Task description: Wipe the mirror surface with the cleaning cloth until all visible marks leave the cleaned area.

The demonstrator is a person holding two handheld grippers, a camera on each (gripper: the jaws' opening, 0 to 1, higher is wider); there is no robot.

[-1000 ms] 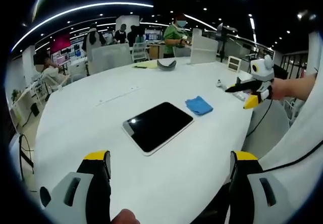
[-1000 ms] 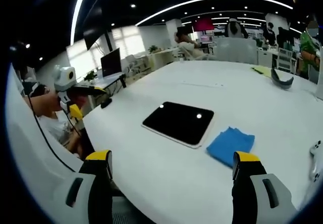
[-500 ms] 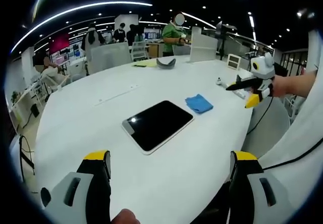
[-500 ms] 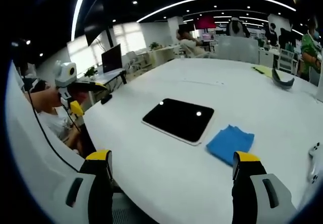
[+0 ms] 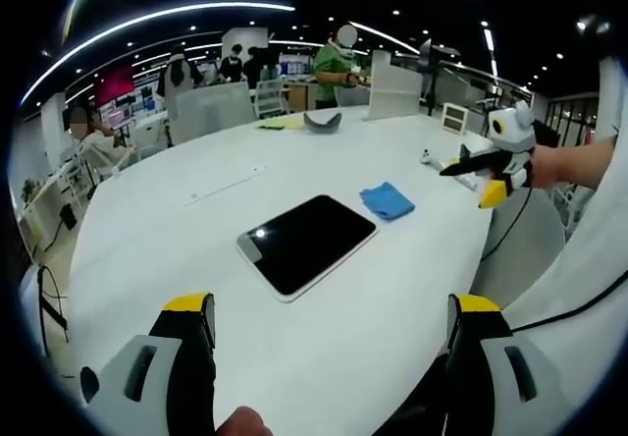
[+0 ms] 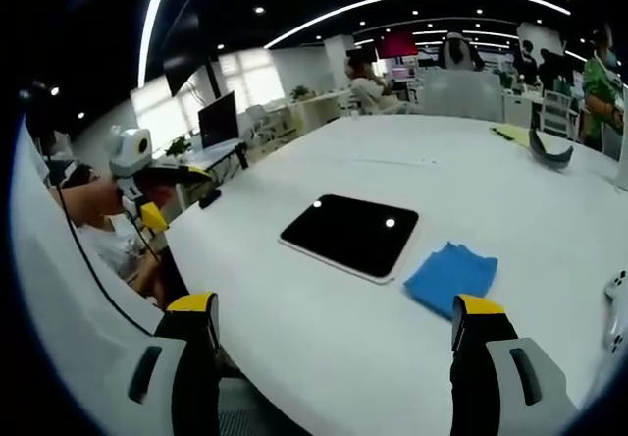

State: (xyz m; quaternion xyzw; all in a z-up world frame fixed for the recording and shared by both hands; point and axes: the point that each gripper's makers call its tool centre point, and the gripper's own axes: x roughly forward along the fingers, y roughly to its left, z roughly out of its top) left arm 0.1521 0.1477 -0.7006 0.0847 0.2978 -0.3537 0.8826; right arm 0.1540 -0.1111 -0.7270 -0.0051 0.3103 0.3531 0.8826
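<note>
Jaws on both grippers spread wide, nothing between them. Left gripper [image 5: 329,323] and right gripper [image 6: 334,323] each hang over the near edge of the desk, clear of the surface; each also shows in the other's view, held out past the desk edge by a hand, right gripper at [image 5: 481,179], left gripper at [image 6: 157,195].

Big white oval desk [image 5: 196,230] carries everything. Flat rectangular mirror with dark reflective face and thin pale frame [image 5: 306,244] lies flat toward the middle of the desk, ceiling lights reflected in it as bright dots; also at [image 6: 350,234]. Crumpled blue cleaning cloth [image 5: 387,202] lies flat just beside the mirror's short edge, apart from it, on the side toward the right gripper; also at [image 6: 450,275]. Neither gripper touches cloth or mirror.

Far edge of desk: dark curved object [image 5: 324,122], yellow flat sheet [image 5: 283,123] next to it. Small white item [image 5: 428,159] near the desk edge by the right gripper, too small to identify.
</note>
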